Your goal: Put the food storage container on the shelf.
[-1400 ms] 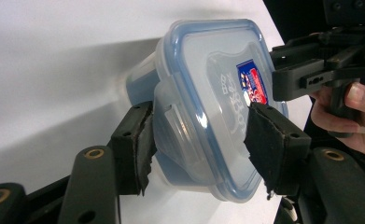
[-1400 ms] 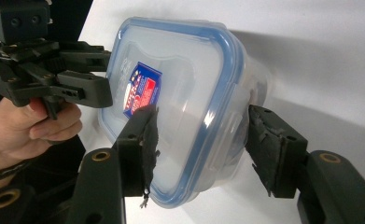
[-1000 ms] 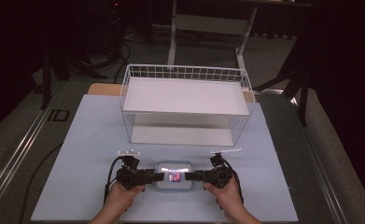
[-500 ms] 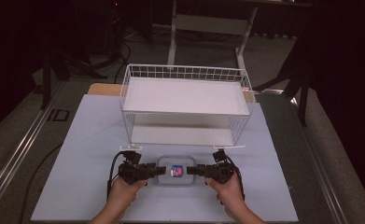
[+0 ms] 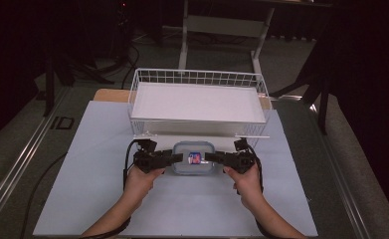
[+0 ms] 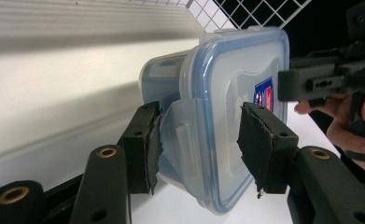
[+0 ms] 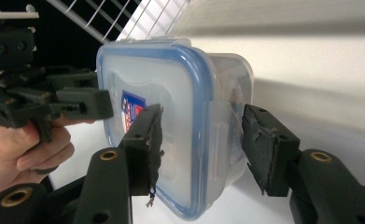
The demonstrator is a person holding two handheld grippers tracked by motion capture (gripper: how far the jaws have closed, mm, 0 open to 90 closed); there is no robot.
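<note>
One clear rectangular plastic container with a blue-rimmed lid [image 5: 194,158], just before one white wire basket [image 5: 198,78], is flanked by two grippers, left [image 6: 196,140] and right [image 7: 201,144], jaws parted around its end latches.

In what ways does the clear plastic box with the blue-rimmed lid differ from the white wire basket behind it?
The clear plastic box with the blue-rimmed lid is small, solid-walled and closed; the white wire basket is much larger, open on top, with grid sides. The left gripper and right gripper reach the box from either side; nothing touches the basket. Both are rectangular and sit on the pale table sheet.
</note>
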